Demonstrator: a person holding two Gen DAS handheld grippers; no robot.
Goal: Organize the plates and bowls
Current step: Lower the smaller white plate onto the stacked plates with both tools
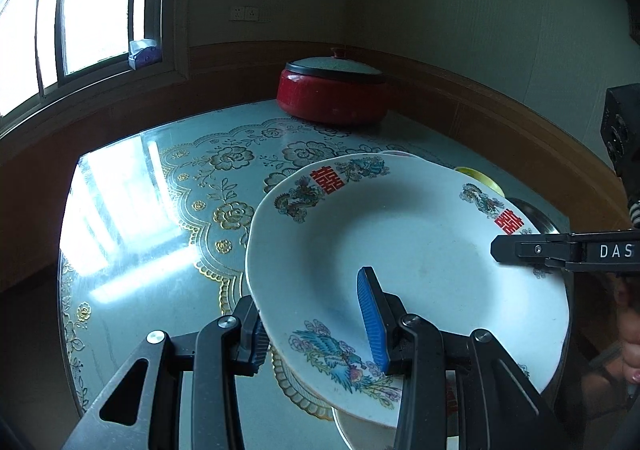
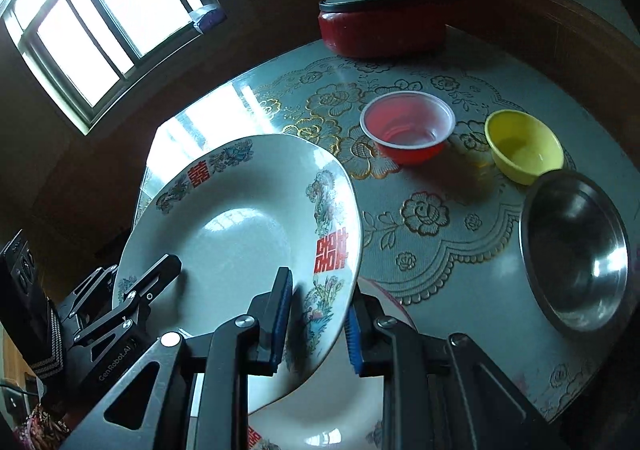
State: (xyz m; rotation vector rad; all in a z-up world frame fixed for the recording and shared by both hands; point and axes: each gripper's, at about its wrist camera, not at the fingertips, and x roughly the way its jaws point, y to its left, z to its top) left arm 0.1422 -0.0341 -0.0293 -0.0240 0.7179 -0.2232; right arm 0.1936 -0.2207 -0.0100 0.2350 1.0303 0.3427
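Plate (image 1: 420, 250), white with phoenix motifs and red double-happiness characters on its rim, fills the middle of both views, tilted and lifted above a second plate (image 2: 332, 410) of the same pattern, which is mostly hidden beneath it at the bottom of each frame. In the left wrist view it covers most of the yellow bowl (image 2: 524, 145) and steel bowl (image 2: 576, 250); the red plastic bowl (image 2: 408, 129) shows clearly only in the right wrist view. Lettering reads "DAS", cut off at the right edge of the left view, and "GenRobot.AI" at the lower left of the right view. The left gripper (image 1: 320, 314) is partly closed, pinching the near rim between its blue pads. The right gripper (image 2: 316, 326) is narrowly set, clamped on the opposite rim. A red lidded pot (image 1: 334, 93) stands at the top of the floral-patterned table (image 1: 160, 209).
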